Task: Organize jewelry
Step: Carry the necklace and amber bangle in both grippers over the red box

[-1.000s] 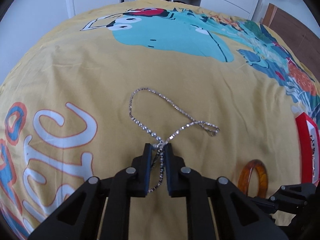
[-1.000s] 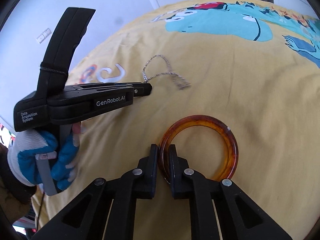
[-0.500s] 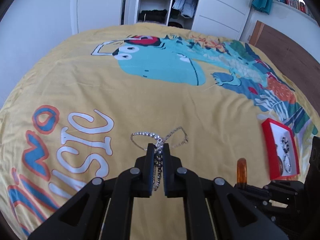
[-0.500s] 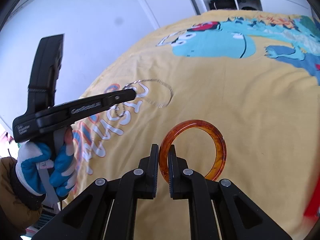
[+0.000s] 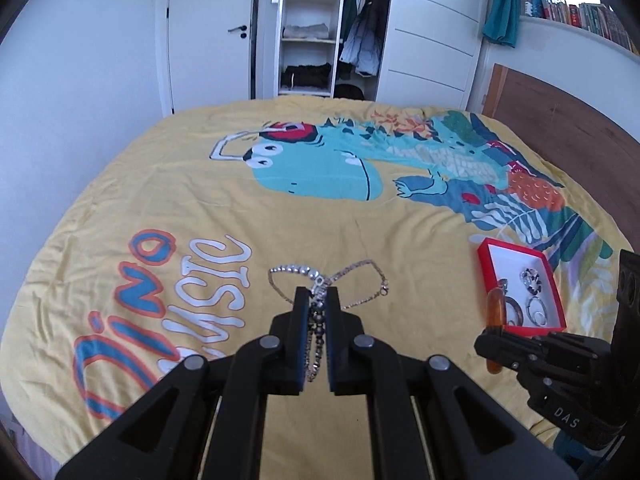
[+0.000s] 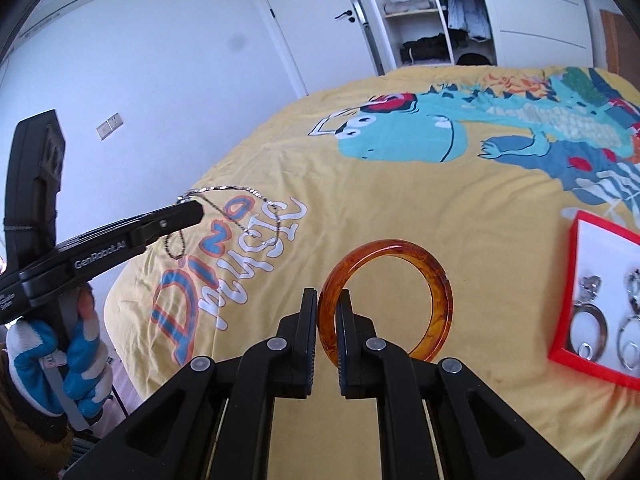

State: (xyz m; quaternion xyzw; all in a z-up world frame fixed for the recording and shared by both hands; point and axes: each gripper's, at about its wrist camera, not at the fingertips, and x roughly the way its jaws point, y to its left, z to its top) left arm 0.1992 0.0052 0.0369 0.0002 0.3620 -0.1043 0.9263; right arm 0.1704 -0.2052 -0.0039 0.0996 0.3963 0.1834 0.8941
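Note:
My left gripper [image 5: 318, 300] is shut on a silver chain necklace [image 5: 360, 270] and holds it in the air above the bed; its loops hang from the fingertips. It also shows in the right wrist view [image 6: 240, 208], pinched at the left gripper's tip [image 6: 188, 210]. My right gripper [image 6: 328, 300] is shut on an amber bangle [image 6: 436, 288], held off the bed. The bangle shows edge-on in the left wrist view [image 5: 496, 316]. A red jewelry box [image 5: 486, 264] with white lining lies to the right, holding rings and earrings [image 6: 592, 312].
The yellow dinosaur-print bedspread [image 5: 200, 184] covers the whole bed. A wooden headboard [image 5: 568, 120] stands at the right. An open wardrobe [image 5: 316, 32] and a white door [image 5: 208, 32] are beyond the bed's far edge.
Both grippers have risen from the bedspread, lifting the necklace and the bangle with them. The red box has come into view at the right.

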